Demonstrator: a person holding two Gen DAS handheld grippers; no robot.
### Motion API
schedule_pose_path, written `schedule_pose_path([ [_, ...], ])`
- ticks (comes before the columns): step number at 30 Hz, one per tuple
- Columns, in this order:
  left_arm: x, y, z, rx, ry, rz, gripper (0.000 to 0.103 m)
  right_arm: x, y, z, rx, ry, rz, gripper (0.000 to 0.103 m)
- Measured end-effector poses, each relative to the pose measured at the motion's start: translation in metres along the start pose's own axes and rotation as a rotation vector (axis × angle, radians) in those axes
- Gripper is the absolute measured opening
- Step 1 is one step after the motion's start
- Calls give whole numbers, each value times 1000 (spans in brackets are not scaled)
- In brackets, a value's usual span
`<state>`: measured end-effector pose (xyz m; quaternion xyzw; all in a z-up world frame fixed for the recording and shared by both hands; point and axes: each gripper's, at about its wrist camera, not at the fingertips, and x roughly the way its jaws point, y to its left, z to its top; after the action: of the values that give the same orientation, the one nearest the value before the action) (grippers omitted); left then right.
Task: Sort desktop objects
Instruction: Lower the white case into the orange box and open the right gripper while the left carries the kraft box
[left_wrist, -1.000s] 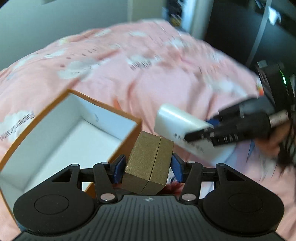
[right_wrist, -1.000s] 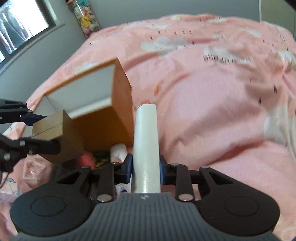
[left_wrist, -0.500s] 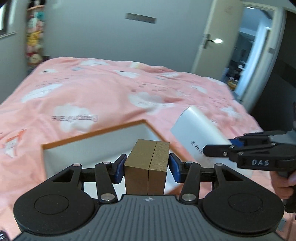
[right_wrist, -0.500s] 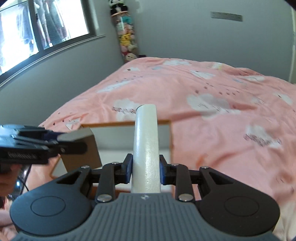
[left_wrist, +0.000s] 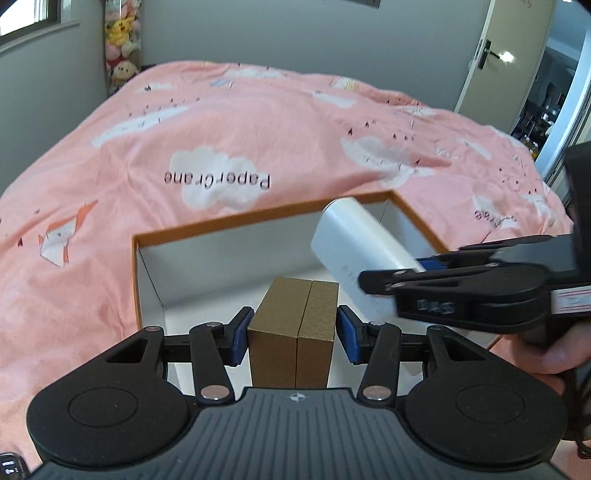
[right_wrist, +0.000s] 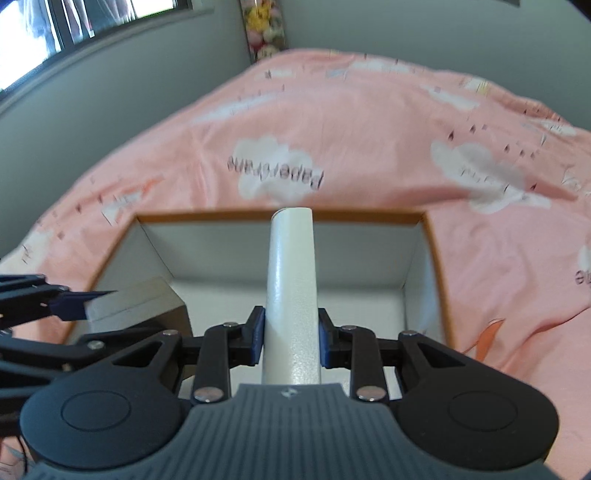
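Left gripper (left_wrist: 291, 334): lower centre of left view, pads pressed on gold box (left_wrist: 293, 332), which it holds above the open box
Right gripper (right_wrist: 291, 338): lower centre of right view, clamped on white tube (right_wrist: 291, 280)
Open box (left_wrist: 229, 225): orange rim, white inside, mid-frame on pink bedcover (left_wrist: 221, 129)
Tube: over the box's right part in left view
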<state>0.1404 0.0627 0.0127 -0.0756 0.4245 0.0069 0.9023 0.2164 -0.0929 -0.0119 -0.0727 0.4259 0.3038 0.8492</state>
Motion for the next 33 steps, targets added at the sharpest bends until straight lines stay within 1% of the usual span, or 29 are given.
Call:
schedule_pose_path([
  [5,8,8,-4,-10,22,-16,56,37,-3,-1,20,121,4,30],
  [11,13,16,-4,-24,40,-25,56,63,-13,4,58,226,9,30],
  [14,14,18,-4,-30,46,-35,56,71,-14,6,38,263,1,30],
  [17,14,19,-4,-31,48,-40,56,70,-17,8,17,269,-20,32],
  [19,14,19,-5,-30,49,-43,56,65,-19,10,3,266,-37,35],
  [23,16,17,-5,-23,60,-50,56,59,-20,13,-61,255,-98,35],
  [25,17,16,-6,-24,63,-53,56,56,-22,14,-83,250,-115,35],
  [30,18,17,-6,-28,64,-46,56,56,-24,13,-104,268,-106,35],
  [33,18,17,-5,-30,64,-43,56,61,-18,8,-154,316,-92,34],
])
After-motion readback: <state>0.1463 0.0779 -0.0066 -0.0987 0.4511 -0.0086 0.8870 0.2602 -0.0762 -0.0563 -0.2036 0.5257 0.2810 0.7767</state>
